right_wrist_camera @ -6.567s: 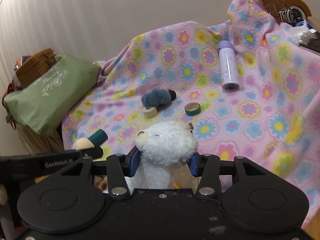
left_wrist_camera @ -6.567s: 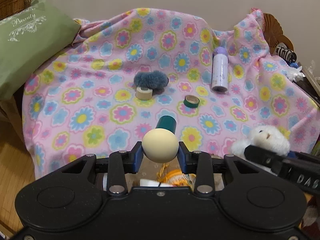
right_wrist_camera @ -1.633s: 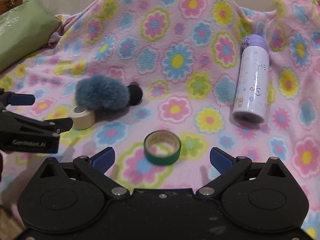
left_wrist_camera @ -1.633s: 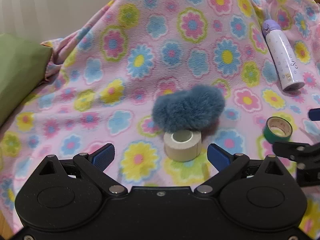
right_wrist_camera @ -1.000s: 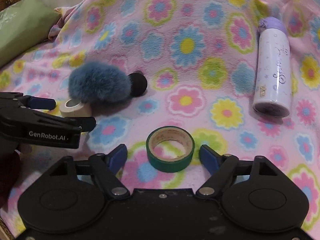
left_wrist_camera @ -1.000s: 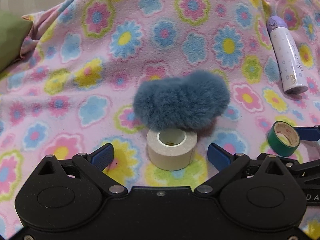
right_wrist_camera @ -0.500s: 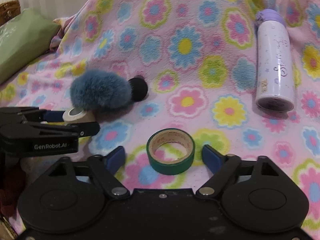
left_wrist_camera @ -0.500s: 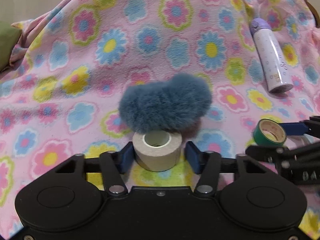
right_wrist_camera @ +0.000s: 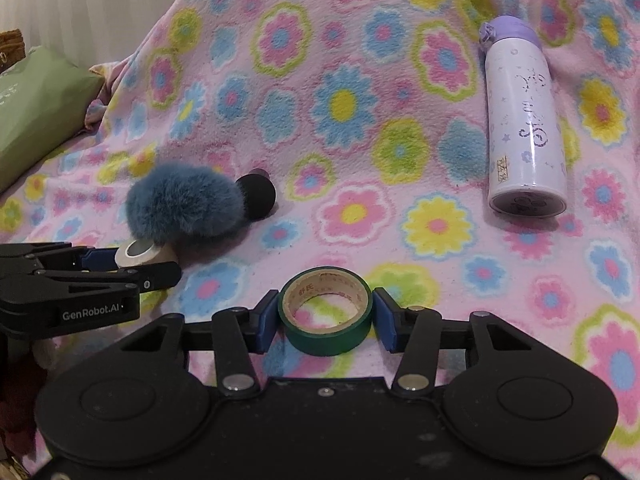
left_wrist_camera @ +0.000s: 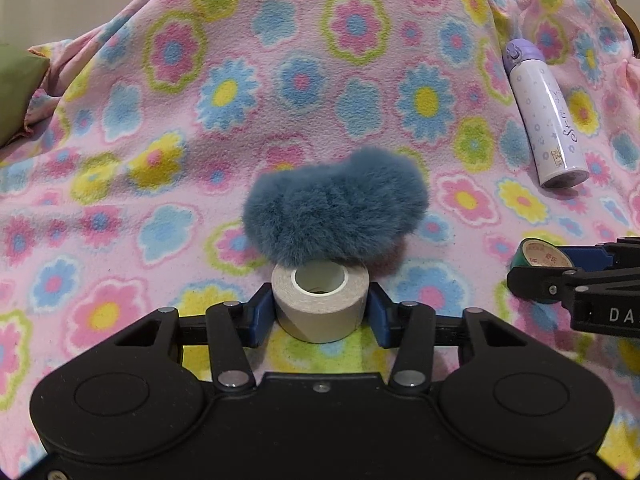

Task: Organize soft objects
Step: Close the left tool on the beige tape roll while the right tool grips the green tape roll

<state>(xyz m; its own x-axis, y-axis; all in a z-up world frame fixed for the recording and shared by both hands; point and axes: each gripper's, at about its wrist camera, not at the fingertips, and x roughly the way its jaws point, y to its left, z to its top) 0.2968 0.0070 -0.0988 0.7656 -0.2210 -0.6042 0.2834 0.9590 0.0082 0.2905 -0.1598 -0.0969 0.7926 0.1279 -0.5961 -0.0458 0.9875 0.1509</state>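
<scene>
A beige tape roll [left_wrist_camera: 318,322] stands on the flowered pink blanket [left_wrist_camera: 132,168], between the blue pads of my left gripper [left_wrist_camera: 320,313]. Its jaws are closing and both pads touch the roll's sides. Just behind the roll lies a fluffy blue pom-pom [left_wrist_camera: 334,216], touching it. In the right wrist view a green tape roll [right_wrist_camera: 326,340] lies between the pads of my right gripper [right_wrist_camera: 325,320]. Those jaws are closing too, with each pad against the roll. The pom-pom [right_wrist_camera: 184,204] shows a black round end [right_wrist_camera: 258,196].
A white and purple bottle [right_wrist_camera: 524,128] lies on its side at the right of the blanket. A green cushion [right_wrist_camera: 36,112] sits at the left edge, with a wicker basket [right_wrist_camera: 12,46] behind it. The two grippers are side by side, close together.
Both grippers' jaws have come in from wide open onto their tape rolls, the left on the beige one, the right on the green one. Neither roll has left the blanket.
</scene>
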